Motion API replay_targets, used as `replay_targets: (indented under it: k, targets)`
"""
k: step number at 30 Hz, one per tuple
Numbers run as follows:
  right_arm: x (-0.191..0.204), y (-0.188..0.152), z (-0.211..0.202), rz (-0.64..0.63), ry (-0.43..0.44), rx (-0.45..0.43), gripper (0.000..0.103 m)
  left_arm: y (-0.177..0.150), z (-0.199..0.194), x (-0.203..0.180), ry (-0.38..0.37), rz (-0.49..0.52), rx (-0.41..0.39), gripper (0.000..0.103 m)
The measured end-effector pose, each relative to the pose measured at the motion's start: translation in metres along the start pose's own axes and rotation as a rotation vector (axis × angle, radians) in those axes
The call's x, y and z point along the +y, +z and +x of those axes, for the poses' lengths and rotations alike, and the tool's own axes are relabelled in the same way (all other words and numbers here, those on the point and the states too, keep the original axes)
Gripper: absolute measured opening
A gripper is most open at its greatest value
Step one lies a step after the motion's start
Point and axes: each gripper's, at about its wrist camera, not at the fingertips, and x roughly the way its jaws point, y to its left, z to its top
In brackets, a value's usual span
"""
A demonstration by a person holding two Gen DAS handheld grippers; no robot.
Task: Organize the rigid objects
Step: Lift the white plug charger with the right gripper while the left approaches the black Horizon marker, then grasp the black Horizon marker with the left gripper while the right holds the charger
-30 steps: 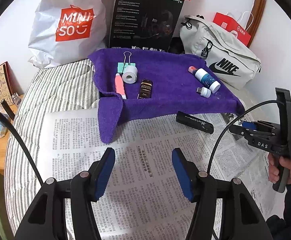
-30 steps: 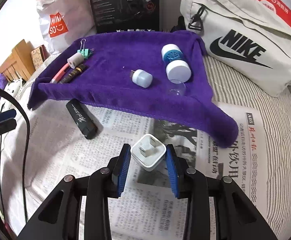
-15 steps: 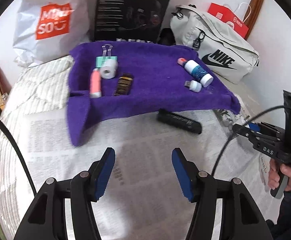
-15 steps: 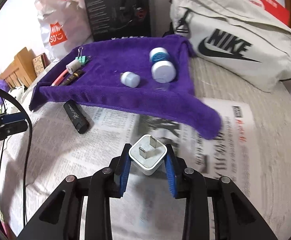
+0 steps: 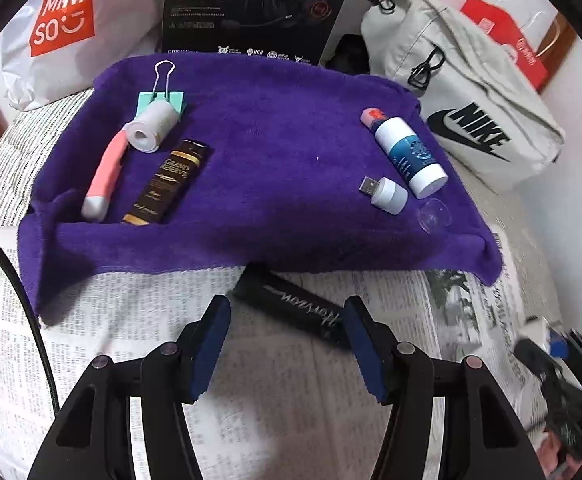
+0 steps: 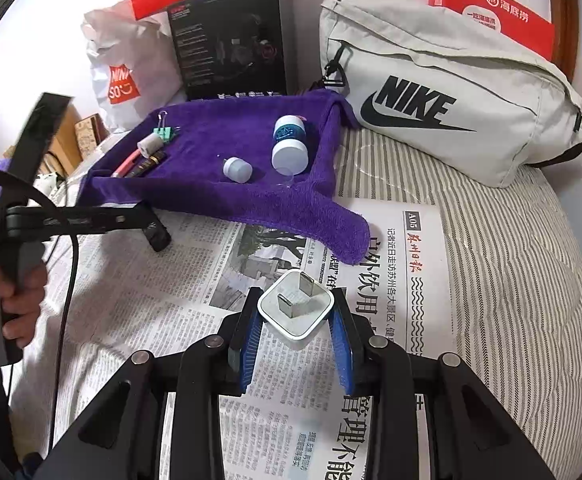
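Observation:
My left gripper (image 5: 285, 344) is open, its fingers on either side of a black bar with silver script (image 5: 291, 307) lying on the newspaper just below the purple towel (image 5: 271, 140). My right gripper (image 6: 296, 334) is shut on a white plug adapter (image 6: 296, 312), held above the newspaper. On the towel lie a pink tool (image 5: 105, 176), a white roll (image 5: 153, 126), a green binder clip (image 5: 162, 96), a dark gold-lettered box (image 5: 169, 182), a blue-white bottle (image 5: 409, 156), a small USB piece (image 5: 385, 194) and a clear cap (image 5: 435, 214).
A Nike bag (image 6: 443, 104), a black headset box (image 6: 231, 40), a Miniso bag (image 5: 63, 24) and red bags (image 6: 495, 12) line the back wall. Newspaper (image 6: 371, 320) covers the striped bed. The left gripper also shows in the right wrist view (image 6: 147, 222).
My left gripper has moved forward and right to straddle the black bar. My right gripper has lifted and drawn back with the adapter in it.

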Motion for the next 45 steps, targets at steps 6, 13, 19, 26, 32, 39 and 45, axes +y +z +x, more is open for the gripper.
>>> replay_targets:
  k: [6, 13, 19, 26, 32, 39, 45]
  targets:
    - [-0.009, -0.006, -0.005, -0.019, 0.009, -0.01, 0.033, 0.003, 0.01, -0.021, 0.125, 0.021, 0.013, 0.068]
    - [-0.021, -0.014, -0.004, -0.003, 0.008, -0.001, 0.033, -0.008, 0.013, -0.03, 0.209, 0.11, 0.004, 0.075]
    - [-0.019, -0.014, -0.005, -0.004, 0.015, -0.009, 0.033, -0.03, -0.01, 0.005, 0.224, 0.094, 0.018, 0.075]
    - [-0.004, -0.01, -0.004, -0.033, 0.033, -0.005, 0.033, -0.033, -0.015, 0.017, 0.186, 0.101, -0.012, 0.066]
    - [0.006, -0.01, -0.001, -0.059, 0.04, 0.009, 0.033, -0.031, -0.013, -0.004, 0.146, 0.187, -0.063, 0.021]
    - [0.006, -0.012, 0.003, -0.05, 0.028, 0.025, 0.033, -0.033, -0.016, 0.003, 0.084, 0.203, -0.069, 0.021]
    - [0.008, -0.012, 0.012, -0.045, 0.032, 0.047, 0.033, -0.027, -0.01, -0.001, 0.103, 0.246, -0.062, 0.024]
